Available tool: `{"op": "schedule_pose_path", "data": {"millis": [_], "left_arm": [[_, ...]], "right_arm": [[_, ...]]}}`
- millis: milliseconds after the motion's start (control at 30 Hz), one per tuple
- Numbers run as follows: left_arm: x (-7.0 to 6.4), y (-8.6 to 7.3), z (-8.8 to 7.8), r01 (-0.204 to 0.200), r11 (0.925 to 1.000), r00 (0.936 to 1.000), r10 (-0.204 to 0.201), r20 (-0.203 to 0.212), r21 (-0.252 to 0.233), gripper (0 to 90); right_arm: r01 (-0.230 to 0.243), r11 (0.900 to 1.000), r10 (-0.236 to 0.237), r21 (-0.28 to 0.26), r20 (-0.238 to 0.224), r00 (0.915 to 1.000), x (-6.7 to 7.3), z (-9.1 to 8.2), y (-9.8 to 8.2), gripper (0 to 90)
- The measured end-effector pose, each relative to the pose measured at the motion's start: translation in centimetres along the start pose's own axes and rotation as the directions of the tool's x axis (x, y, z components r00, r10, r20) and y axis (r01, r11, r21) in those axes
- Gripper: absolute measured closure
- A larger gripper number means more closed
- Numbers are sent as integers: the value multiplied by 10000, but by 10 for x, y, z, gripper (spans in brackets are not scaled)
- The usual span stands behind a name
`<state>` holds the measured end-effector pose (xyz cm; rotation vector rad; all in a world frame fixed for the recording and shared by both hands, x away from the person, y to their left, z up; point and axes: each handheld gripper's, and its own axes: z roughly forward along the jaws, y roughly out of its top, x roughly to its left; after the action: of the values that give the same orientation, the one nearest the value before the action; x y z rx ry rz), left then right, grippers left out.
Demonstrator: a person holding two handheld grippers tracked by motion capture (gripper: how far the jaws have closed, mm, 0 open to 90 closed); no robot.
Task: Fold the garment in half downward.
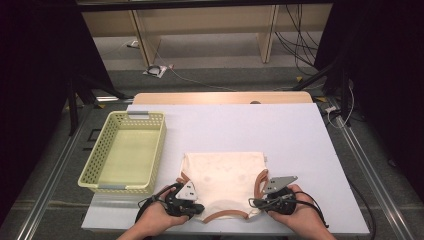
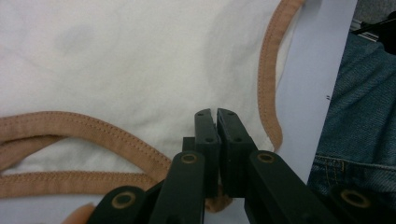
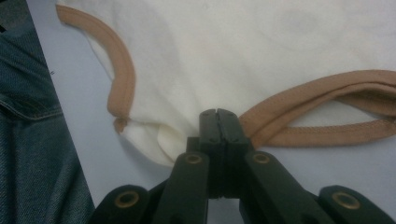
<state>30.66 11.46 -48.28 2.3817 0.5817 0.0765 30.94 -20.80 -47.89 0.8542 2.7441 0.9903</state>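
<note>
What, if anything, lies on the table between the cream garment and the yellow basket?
Nothing visible does. The garment lies flat near the table's front edge, both tools at its shoulder straps; the basket sits to its left, with bare white tabletop between them.

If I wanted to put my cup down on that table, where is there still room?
The white tabletop is bare beyond the cream sleeveless top with tan trim, up to the far edge, and to its right. The pale yellow plastic basket fills the left side. The near edge is crowded: the left tongs and right tongs are both shut on the top's shoulders.
</note>
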Motion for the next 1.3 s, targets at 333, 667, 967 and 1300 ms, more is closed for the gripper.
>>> {"op": "schedule_pose_path", "data": {"millis": [333, 667, 967, 1300], "left_arm": [[1, -7, 0, -13, 9982, 9999, 6, -115, -594, 835], [6, -7, -6, 98, 9756, 9986, -211, -489, -2195, 581], [8, -7, -10, 634, 9699, 9919, -873, -927, -2350, 260], [9, -7, -11, 743, 9655, 9900, -1015, -979, -2496, 160]], "right_arm": [[-324, 9994, 322, -71, -293, 9991, -1, -1, -3, 863], [-950, 9832, 1000, -1561, 249, 9947, -13, -8, -4, 647], [-1039, 9695, 1183, -2221, 522, 9916, -19, -9, -2, 480], [-1136, 9664, 1361, -2304, 838, 9871, -20, -9, -2, 397]]}}
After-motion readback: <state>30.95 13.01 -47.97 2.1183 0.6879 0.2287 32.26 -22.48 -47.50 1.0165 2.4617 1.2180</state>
